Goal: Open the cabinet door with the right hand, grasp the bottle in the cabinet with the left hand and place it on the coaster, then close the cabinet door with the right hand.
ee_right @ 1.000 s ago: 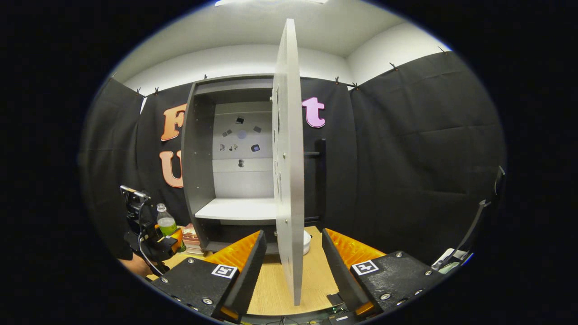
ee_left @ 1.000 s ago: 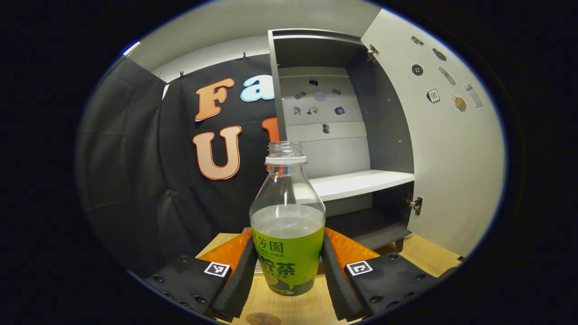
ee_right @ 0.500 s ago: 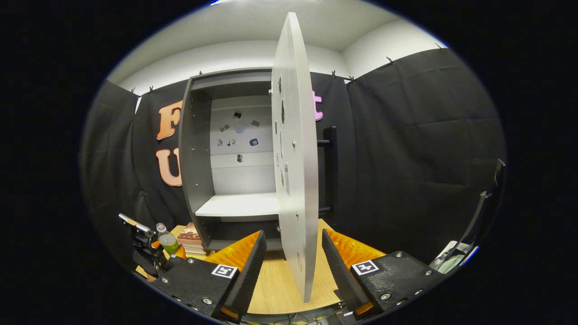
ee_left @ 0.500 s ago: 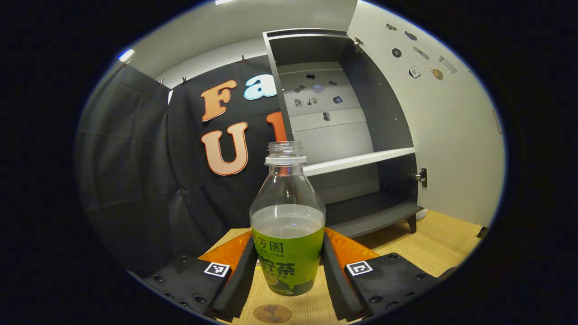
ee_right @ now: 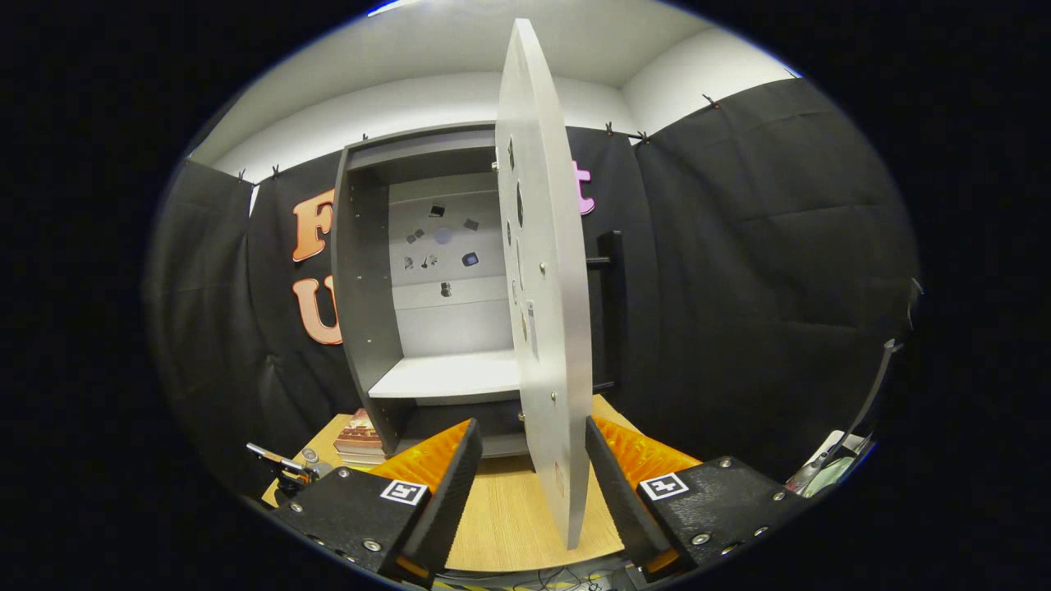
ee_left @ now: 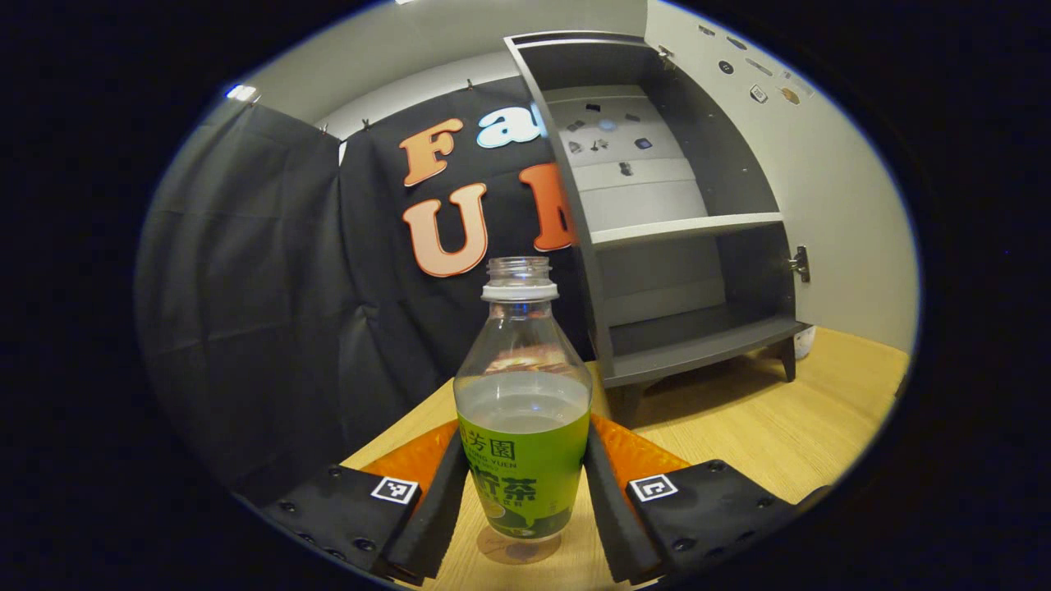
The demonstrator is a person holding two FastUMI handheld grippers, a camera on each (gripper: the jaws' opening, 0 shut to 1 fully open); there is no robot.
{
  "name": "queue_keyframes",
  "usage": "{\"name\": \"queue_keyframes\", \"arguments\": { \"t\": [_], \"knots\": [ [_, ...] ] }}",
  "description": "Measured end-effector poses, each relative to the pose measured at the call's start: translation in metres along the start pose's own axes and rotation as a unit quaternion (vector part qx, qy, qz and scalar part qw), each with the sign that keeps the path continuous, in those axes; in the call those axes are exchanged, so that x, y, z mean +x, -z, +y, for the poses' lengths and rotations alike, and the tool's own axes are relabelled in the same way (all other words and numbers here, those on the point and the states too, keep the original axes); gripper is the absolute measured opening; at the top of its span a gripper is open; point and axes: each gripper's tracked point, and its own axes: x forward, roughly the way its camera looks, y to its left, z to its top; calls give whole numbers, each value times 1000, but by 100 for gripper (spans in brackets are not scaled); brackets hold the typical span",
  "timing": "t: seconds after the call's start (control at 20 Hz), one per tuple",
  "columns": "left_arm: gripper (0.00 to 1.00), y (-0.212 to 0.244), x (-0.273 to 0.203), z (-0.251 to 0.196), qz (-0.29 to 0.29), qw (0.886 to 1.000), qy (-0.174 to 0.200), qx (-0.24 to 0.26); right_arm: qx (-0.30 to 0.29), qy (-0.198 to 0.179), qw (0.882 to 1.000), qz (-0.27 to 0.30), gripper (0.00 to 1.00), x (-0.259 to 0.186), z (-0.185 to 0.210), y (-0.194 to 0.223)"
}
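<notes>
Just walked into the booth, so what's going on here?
The left claw is shut on a green-labelled bottle, holding it at a round coaster on the wooden table. The cabinet stands open. The right claw is open, with the door edge between its fingers.

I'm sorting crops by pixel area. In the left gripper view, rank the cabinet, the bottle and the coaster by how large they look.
Largest to smallest, as they look:
1. cabinet
2. bottle, though it sits right at the camera between the left gripper's fingers, so its look is inflated
3. coaster, partly hidden under the bottle
</notes>
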Motion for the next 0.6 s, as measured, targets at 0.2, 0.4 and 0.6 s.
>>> {"name": "queue_keyframes", "arguments": {
  "t": [0.2,0.4,0.6],
  "knots": [
    [78,23,7,15,22,999,-19,-30,1,6,1000,5,80,2,-4,-3],
    [78,38,11,20,35,998,-30,-43,-10,8,1000,4,80,0,0,-6],
    [81,51,12,24,43,998,-33,-41,-20,3,1000,7,80,-7,5,-6]
  ]
}}
